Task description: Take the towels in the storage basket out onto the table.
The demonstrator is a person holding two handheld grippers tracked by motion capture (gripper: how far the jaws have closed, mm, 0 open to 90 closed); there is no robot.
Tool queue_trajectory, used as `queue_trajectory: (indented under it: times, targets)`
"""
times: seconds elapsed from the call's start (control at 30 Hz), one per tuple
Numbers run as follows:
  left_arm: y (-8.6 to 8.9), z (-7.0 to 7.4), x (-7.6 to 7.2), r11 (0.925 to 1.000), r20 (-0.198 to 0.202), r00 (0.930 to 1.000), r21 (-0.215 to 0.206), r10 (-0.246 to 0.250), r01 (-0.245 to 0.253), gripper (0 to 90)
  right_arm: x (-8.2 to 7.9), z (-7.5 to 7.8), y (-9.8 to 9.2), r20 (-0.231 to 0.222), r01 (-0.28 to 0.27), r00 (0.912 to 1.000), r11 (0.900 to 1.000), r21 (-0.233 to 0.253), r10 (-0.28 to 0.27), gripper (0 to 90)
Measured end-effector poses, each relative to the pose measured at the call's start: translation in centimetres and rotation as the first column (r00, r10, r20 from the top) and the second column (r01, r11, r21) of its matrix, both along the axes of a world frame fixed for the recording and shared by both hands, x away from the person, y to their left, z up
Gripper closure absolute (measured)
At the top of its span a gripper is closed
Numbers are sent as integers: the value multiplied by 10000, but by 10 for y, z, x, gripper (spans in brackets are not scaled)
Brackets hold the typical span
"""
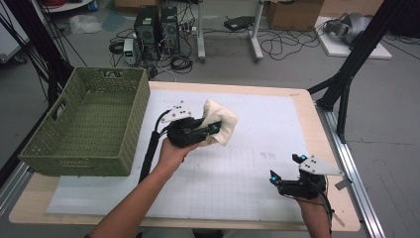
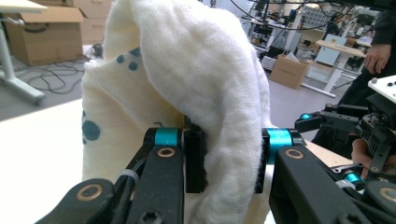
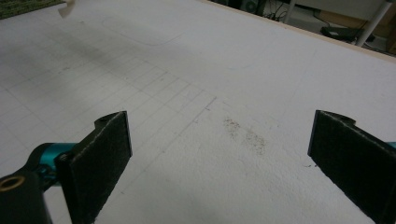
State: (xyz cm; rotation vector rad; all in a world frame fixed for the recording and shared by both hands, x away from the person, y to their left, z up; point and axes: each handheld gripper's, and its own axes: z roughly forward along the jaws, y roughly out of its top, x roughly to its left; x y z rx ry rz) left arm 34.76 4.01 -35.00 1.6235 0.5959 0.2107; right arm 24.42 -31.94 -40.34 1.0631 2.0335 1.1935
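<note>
Left gripper jaws tight around cream cloth

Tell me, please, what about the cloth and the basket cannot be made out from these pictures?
- Cloth: its lower part is hidden behind the left tool in the left gripper view; its blue dots are too small to see in the high view.
- Basket: its near inner wall is hidden by its own rim in the high view.
- Right tool: open, nothing between its pads.

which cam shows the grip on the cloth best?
Left gripper view: the cream cloth sits pinched between the left gripper jaws, blue dots visible. High view shows it small, lifted beside the basket. Right gripper view catches just a corner, top left.
</note>
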Motion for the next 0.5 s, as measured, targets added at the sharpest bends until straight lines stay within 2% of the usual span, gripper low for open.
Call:
queue_trajectory:
  times: [0.4,0.5]
  targets:
    - [-34,-46,8,9969,-791,9964,713,-291,348,735,0,0,-1,-24,35,10000,10000,22,-35,53]
    - [-39,-54,10,9973,-961,9952,686,-196,263,735,0,-1,-2,-27,33,10000,10000,23,-33,53]
